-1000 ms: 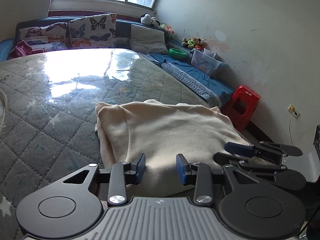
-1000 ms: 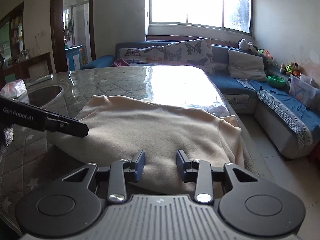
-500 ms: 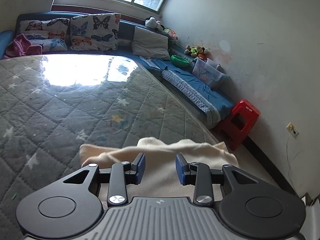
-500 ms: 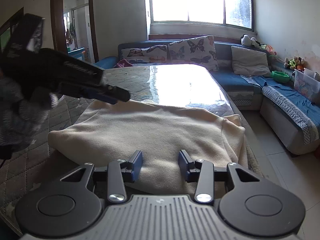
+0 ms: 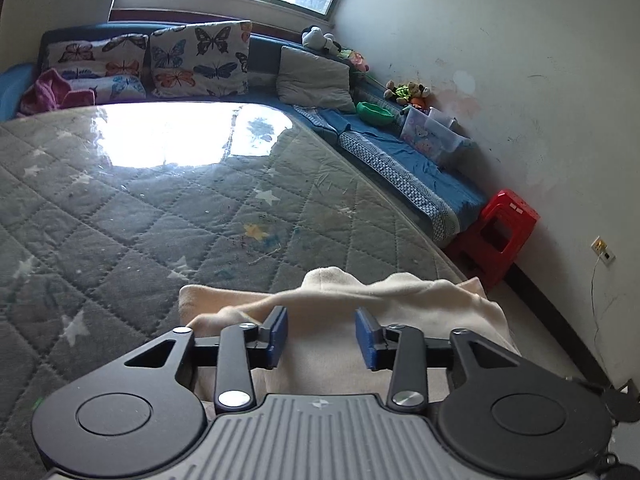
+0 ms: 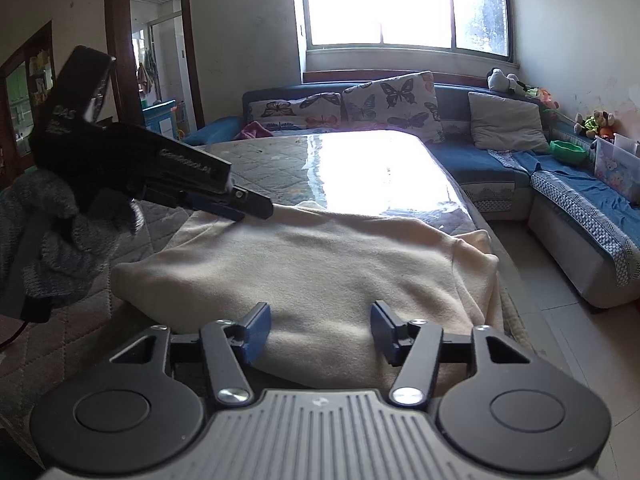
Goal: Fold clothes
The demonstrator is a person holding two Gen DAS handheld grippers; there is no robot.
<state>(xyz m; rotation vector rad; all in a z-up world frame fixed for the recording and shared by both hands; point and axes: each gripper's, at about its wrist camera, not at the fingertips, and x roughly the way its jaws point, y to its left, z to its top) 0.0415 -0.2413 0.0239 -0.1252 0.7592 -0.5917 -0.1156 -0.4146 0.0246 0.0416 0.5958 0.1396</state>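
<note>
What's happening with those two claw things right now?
Left gripper and right gripper: jaws open, empty. Cream fleece garment lies folded on grey quilted table. Nothing in the way.

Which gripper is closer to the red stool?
Right. The red stool stands on the floor off the table's right side; the right gripper works that side, the left gripper reaches further left.

One cream garment (image 6: 320, 264), two tools (image 5: 321, 336) (image 6: 318, 332)
</note>
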